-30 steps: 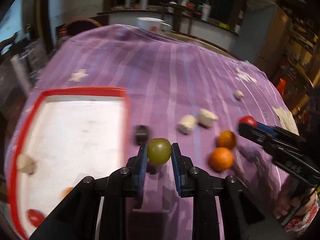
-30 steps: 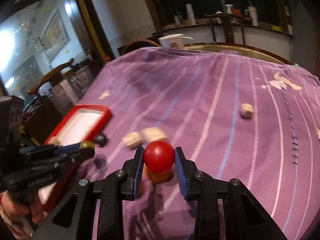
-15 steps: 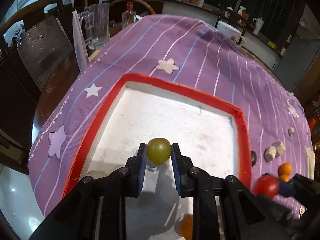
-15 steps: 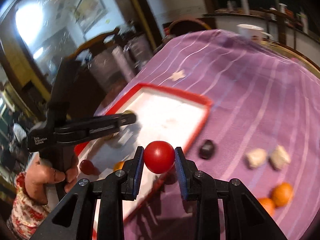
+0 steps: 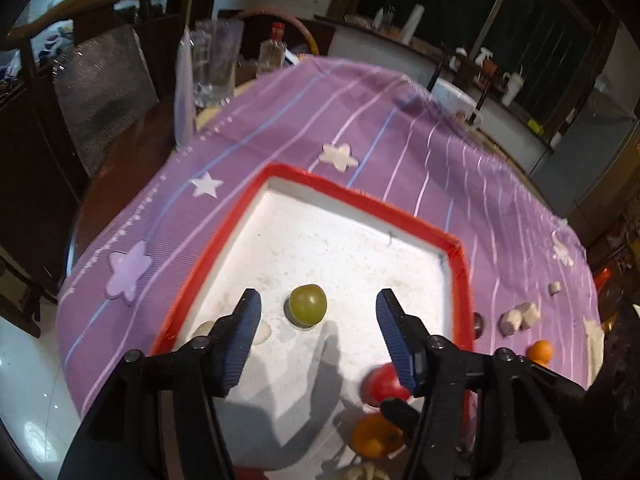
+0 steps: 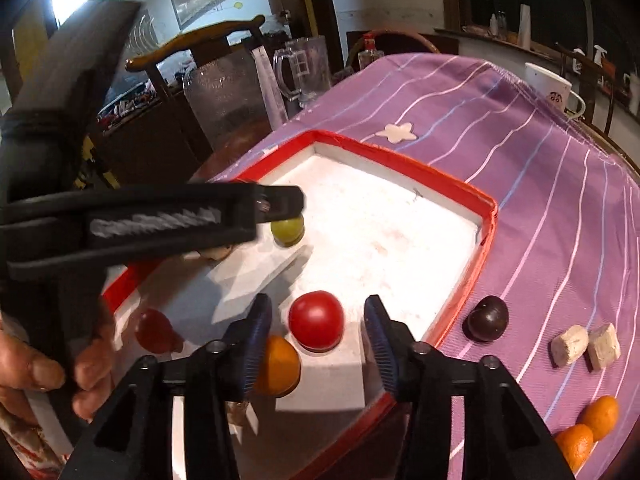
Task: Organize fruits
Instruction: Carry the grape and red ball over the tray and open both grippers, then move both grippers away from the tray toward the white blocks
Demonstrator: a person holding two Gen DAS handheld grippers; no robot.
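A white tray with a red rim [image 5: 352, 196] [image 6: 404, 160] lies on the purple striped cloth. My left gripper [image 5: 318, 330] is open above the tray, and a green fruit [image 5: 307, 305] [image 6: 287, 230] rests on the tray floor between its fingers. My right gripper [image 6: 318, 340] is open, and a red fruit [image 6: 316, 320] [image 5: 384, 384] lies on the tray between its fingers. An orange [image 6: 278, 366] [image 5: 374, 436] and another red fruit [image 6: 154, 330] also lie in the tray. A dark plum [image 6: 488, 318] and two oranges [image 6: 588, 432] lie on the cloth right of the tray.
Two pale cubes [image 6: 584, 346] lie on the cloth near the plum. A glass mug [image 6: 306, 70], a clear pitcher [image 6: 224, 96] and a bottle [image 5: 272, 54] stand beyond the tray's far left. A white mug [image 6: 554, 88] stands at the far edge. Chairs surround the table.
Both grippers have opened over the tray. The green fruit left the left gripper and the red fruit left the right gripper; both now rest on the tray floor.
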